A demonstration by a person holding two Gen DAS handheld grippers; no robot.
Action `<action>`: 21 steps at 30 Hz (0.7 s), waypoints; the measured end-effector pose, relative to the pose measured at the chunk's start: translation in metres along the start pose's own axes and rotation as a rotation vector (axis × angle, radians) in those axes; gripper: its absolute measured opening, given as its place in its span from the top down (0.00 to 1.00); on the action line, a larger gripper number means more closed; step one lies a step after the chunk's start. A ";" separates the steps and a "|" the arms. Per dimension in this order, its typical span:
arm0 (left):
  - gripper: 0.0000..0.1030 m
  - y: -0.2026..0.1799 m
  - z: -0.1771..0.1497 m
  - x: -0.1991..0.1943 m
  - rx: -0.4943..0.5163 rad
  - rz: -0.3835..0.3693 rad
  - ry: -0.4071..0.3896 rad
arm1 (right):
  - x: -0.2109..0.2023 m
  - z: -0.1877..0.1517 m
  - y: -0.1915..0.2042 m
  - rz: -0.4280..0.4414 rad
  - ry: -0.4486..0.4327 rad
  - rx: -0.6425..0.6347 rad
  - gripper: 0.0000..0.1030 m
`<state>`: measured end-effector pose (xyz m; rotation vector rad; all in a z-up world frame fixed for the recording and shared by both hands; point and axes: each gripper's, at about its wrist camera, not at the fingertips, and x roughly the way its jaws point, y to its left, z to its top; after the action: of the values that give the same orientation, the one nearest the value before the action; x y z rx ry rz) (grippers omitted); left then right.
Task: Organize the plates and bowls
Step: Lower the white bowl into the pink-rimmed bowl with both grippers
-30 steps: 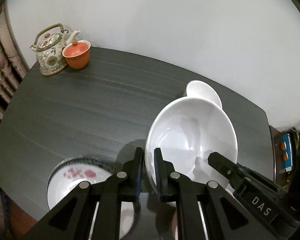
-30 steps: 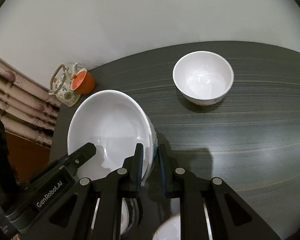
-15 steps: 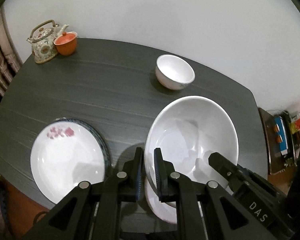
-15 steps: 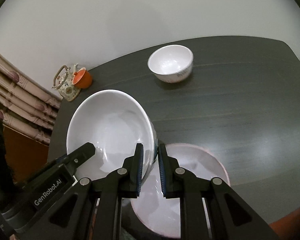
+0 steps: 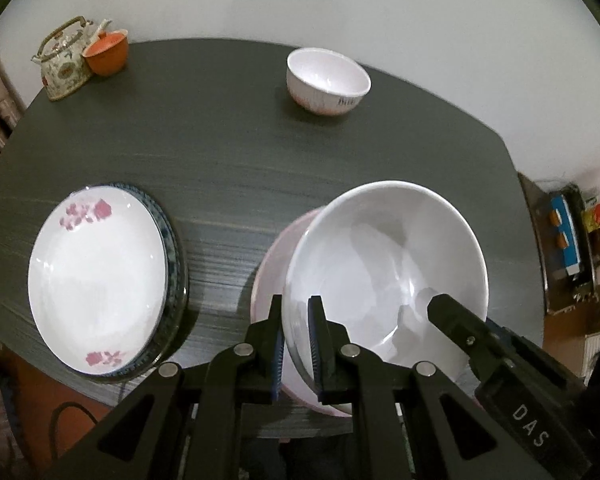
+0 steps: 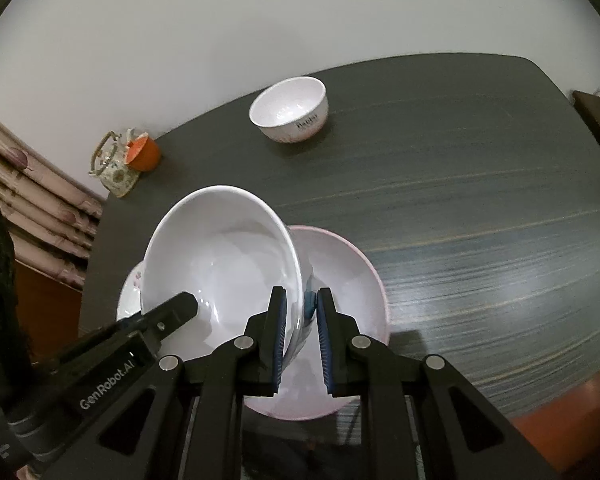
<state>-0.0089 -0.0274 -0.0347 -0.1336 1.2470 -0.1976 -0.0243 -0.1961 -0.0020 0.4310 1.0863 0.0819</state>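
A large white bowl (image 5: 384,264) (image 6: 220,264) hangs tilted just above a wider pink-rimmed bowl (image 5: 270,264) (image 6: 348,280) near the table's front edge. My left gripper (image 5: 296,308) is shut on the large bowl's left rim, one finger inside and one outside. On the opposite rim my right gripper (image 6: 301,300) is shut the same way. A small white bowl (image 5: 328,80) (image 6: 288,110) stands alone toward the far side. At the left a flowered white plate (image 5: 96,276) lies on a blue-rimmed plate (image 5: 176,256).
A patterned teapot (image 5: 64,64) and an orange lidded cup (image 5: 106,52) stand at the dark table's (image 5: 220,140) far left corner. A low shelf with coloured boxes (image 5: 568,240) is beyond the right edge. Ribbed beige panels (image 6: 40,200) run along the left.
Both grippers have carried the large bowl back toward the near edge and slightly down, over the pink-rimmed bowl. The flowered plate and small bowl have come fully into view.
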 end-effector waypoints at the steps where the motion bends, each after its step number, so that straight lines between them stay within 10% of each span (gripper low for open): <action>1: 0.89 -0.001 -0.001 0.002 0.001 0.004 0.003 | 0.002 -0.003 -0.003 -0.008 0.009 0.003 0.85; 21: 0.89 -0.010 -0.003 0.018 0.042 0.050 0.041 | 0.025 -0.020 -0.020 -0.049 0.082 0.017 0.85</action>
<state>-0.0070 -0.0412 -0.0506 -0.0625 1.2848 -0.1835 -0.0330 -0.2016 -0.0388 0.4189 1.1784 0.0470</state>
